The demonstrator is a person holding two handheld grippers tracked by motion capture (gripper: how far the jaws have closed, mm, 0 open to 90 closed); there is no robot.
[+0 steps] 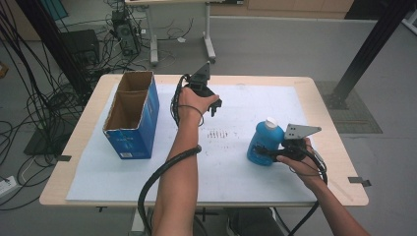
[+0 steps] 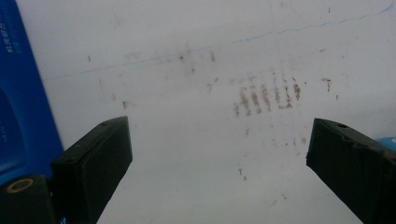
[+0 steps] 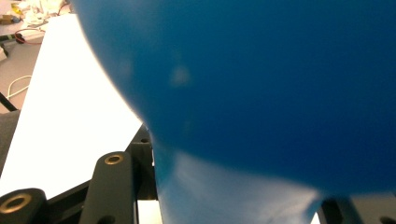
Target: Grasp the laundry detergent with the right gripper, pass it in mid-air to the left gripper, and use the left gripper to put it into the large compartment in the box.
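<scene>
Two claws work apart: the right claw (image 1: 268,151) clamps the blue bottle (image 1: 264,141) near the surface's right edge, ready for lifting; the left claw (image 1: 215,107) hovers wide open, empty, beside the open box (image 1: 132,115).

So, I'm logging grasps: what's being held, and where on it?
The right gripper holds the blue bottle by its lower body; the left gripper holds nothing.
</scene>
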